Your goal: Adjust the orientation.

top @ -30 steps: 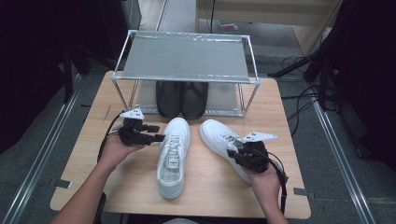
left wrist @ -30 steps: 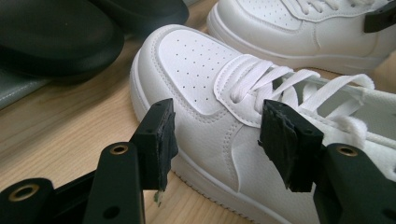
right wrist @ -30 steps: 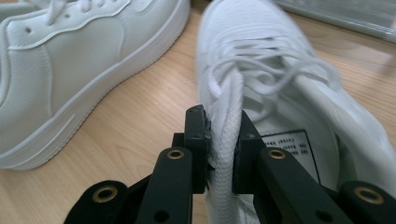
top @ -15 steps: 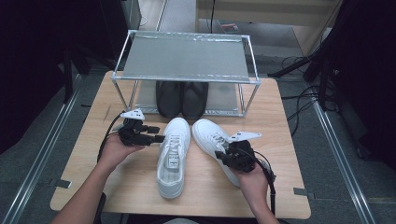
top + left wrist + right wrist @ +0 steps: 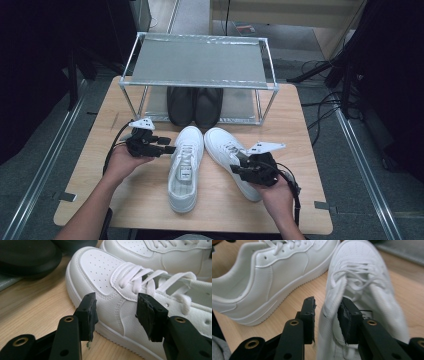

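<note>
On the worktop point(image 5: 300, 125) in the high view, two white sneakers lie side by side before the rack point(image 5: 200, 62) sheltering black shoes point(image 5: 195, 105), with free board around. In the left gripper view, the left gripper point(image 5: 116, 312) stands apart, straddling the left sneaker point(image 5: 105, 282) without biting. In the right gripper view, the right gripper point(image 5: 327, 315) pinches the right sneaker point(image 5: 362, 282) by its collar wall, seemingly ready for lifting.

Sneakers point(image 5: 186, 167) side by side, rack point(image 5: 197, 62) behind
</note>
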The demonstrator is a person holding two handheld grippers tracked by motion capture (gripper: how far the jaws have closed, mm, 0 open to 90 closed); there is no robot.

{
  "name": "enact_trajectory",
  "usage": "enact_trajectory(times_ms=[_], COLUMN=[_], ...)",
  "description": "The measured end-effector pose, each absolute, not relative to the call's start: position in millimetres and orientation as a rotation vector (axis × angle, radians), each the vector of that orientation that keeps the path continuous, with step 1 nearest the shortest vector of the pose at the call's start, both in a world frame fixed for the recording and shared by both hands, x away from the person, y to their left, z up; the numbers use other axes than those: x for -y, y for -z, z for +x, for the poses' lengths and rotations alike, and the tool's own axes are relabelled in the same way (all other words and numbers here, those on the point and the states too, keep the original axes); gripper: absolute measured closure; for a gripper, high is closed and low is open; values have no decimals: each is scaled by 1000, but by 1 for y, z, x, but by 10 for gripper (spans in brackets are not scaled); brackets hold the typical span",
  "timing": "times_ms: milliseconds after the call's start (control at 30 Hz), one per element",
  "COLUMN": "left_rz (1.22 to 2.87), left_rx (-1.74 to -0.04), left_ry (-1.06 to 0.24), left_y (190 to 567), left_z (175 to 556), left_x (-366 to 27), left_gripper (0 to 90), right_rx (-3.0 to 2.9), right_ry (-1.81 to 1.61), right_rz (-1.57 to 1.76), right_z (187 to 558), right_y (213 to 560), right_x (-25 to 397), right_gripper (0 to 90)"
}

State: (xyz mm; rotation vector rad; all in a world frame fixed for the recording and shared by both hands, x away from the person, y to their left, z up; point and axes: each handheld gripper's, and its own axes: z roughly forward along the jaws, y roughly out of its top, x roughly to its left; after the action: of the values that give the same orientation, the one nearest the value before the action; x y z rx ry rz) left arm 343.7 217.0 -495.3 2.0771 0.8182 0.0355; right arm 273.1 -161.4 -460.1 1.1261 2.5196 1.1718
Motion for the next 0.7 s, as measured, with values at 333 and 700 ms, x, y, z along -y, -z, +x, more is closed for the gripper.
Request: enact_trajectory(times_ms=[333, 700], left_rz=[2111, 2169], left_rx=[-820, -814], left_ry=[-17, 23], left_y=[496, 495], left_z=[333, 318], left_x=[-220, -217], left_gripper=[596, 820], right_rx=[-2405, -2400], right_ry=[-1334, -1281], right_rz=[1157, 1221], right_z=[286, 314], right_y=[450, 464], right_x=[211, 222], right_gripper=[847, 897])
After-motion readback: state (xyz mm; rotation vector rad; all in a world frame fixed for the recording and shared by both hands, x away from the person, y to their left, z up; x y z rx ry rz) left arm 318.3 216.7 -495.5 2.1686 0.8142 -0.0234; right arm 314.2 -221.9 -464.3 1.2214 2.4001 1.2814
